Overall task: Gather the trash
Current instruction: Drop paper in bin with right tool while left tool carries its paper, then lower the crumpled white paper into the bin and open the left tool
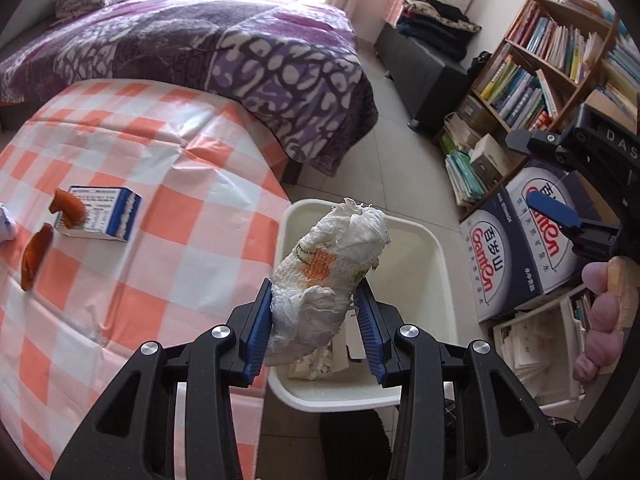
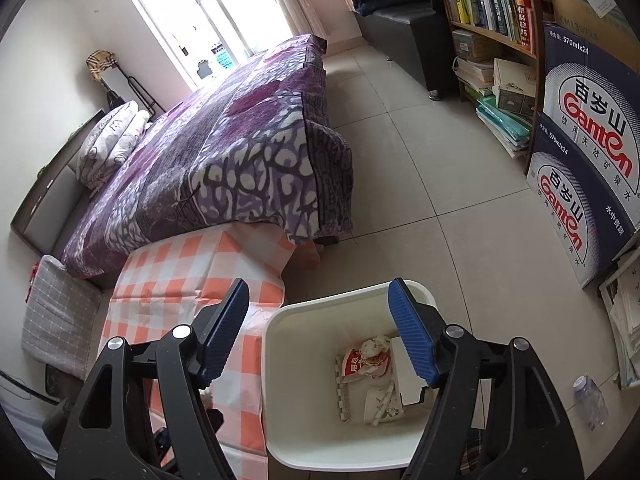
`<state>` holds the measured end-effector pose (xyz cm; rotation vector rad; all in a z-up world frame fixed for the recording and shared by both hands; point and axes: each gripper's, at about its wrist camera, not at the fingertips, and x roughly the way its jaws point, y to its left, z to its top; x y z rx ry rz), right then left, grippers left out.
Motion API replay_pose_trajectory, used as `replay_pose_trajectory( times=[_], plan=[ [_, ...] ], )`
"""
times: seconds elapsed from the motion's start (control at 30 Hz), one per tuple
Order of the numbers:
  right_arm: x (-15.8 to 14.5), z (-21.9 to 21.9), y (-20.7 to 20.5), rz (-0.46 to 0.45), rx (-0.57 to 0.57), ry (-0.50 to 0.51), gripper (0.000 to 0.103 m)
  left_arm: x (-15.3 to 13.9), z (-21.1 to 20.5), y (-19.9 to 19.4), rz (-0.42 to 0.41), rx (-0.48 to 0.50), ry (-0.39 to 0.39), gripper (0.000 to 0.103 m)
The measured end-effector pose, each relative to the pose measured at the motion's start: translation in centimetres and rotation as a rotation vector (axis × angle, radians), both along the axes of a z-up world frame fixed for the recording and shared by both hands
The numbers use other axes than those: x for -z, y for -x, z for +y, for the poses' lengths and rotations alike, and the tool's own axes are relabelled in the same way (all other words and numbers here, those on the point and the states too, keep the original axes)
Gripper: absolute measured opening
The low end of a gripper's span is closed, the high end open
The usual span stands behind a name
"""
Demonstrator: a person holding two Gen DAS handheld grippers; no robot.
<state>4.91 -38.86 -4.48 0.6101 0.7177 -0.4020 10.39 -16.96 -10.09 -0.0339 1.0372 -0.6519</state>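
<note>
Left gripper (image 1: 316, 322): pinching one crumpled white paper wad (image 1: 332, 276) over one white plastic bin (image 1: 436, 264).
Right gripper (image 2: 320, 332): spread, empty — (above the bin).
Orange peels (image 1: 36, 256): two, on the checked tablecloth (image 1: 180, 208).

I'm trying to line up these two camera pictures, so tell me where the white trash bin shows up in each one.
Left wrist view: the white trash bin sits lower centre-right, beside the checkered table, partly behind the crumpled paper towel clamped in the left gripper.
Right wrist view: the bin fills the bottom centre, with wrappers inside, under the open, empty right gripper.
Shared landmark: the purple patterned bed behind the table.
</note>
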Motion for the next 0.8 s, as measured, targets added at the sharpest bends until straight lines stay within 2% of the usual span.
replay_pose_trajectory(
  times=[0.2, 0.33, 0.43, 0.53, 0.63, 0.8],
  plan=[
    [0.0, -0.6, 0.3, -0.010, 0.017, -0.013, 0.074, 1.1, -1.5, 0.4, 0.084, 0.057, 0.059, 0.041],
    [-0.1, -0.7, 0.2, -0.016, 0.026, -0.022, 0.080, 1.3, -1.6, 0.4, 0.107, 0.056, 0.088, 0.061],
    [-0.1, -0.2, 0.0, -0.018, 0.027, -0.021, 0.088, 1.1, -1.1, 0.2, 0.099, 0.051, 0.083, 0.065],
    [0.0, 0.7, -0.6, -0.008, 0.015, -0.015, 0.094, 1.0, 0.1, -0.4, 0.087, 0.015, 0.052, 0.067],
    [0.4, 2.1, -1.6, 0.021, -0.023, -0.008, 0.096, 1.2, 1.9, -1.4, 0.079, -0.039, 0.001, 0.067],
    [1.3, 4.8, -3.5, 0.086, -0.091, 0.011, 0.096, 2.1, 6.0, -4.3, 0.071, -0.135, -0.141, 0.067]
  ],
)
